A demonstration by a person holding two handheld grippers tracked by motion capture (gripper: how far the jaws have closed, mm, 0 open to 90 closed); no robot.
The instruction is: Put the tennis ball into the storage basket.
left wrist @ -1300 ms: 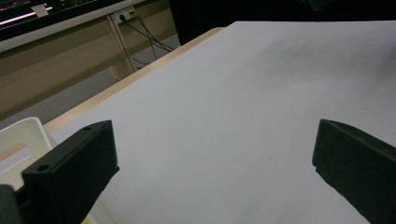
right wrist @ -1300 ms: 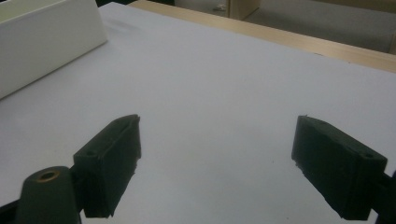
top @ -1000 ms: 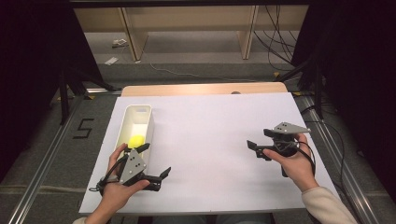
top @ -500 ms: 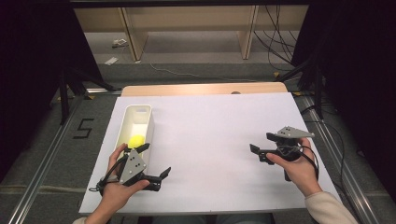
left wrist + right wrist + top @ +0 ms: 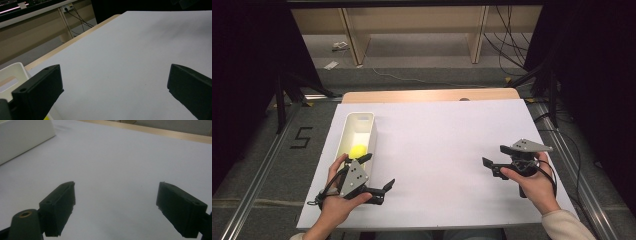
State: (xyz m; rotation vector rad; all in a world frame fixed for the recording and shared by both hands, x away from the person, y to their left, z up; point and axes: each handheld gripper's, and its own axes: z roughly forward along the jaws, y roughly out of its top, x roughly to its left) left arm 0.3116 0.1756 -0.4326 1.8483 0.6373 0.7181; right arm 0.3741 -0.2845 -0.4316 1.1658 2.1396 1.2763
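The left gripper (image 5: 377, 172) sits low at the near left of the white-covered desk (image 5: 437, 140), its jaws spread wide with nothing between them, one jaw just beside the near end of the long white plastic bin (image 5: 368, 120). A small yellow ball (image 5: 358, 151) lies inside that bin, towards its near end. Well apart, at the near right, the right gripper (image 5: 494, 160) hangs over bare desk, its jaws also spread and pinching nothing, pointing towards the bin
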